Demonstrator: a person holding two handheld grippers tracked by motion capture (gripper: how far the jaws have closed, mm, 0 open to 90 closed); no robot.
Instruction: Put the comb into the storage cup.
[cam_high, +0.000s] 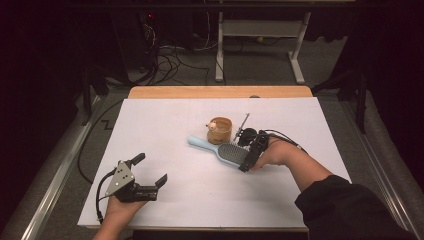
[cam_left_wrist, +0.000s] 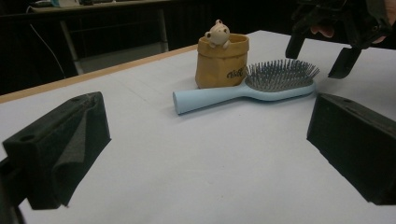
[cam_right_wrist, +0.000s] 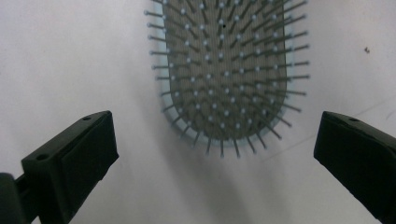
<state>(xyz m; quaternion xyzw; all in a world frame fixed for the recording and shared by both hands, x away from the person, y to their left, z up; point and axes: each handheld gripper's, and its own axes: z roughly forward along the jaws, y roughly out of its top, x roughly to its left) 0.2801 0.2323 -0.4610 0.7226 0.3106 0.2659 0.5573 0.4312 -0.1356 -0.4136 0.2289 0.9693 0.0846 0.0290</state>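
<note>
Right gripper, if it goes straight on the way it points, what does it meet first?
Probably the bristled head of the light blue hairbrush, which lies just ahead between the open right gripper jaws; depth is unclear.

A white sheet (cam_high: 165, 130) covers the light wooden table (cam_high: 220, 92), whose bare far edge shows beyond it. Past that edge lies grey carpeted floor (cam_high: 260, 62) with tangled black cables (cam_high: 167, 57) and a white metal desk frame (cam_high: 260, 35). The room around is dark.

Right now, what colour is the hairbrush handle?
Light blue; the hairbrush handle shows best in the left gripper view, lying on the white table beside the tan pot.
</note>
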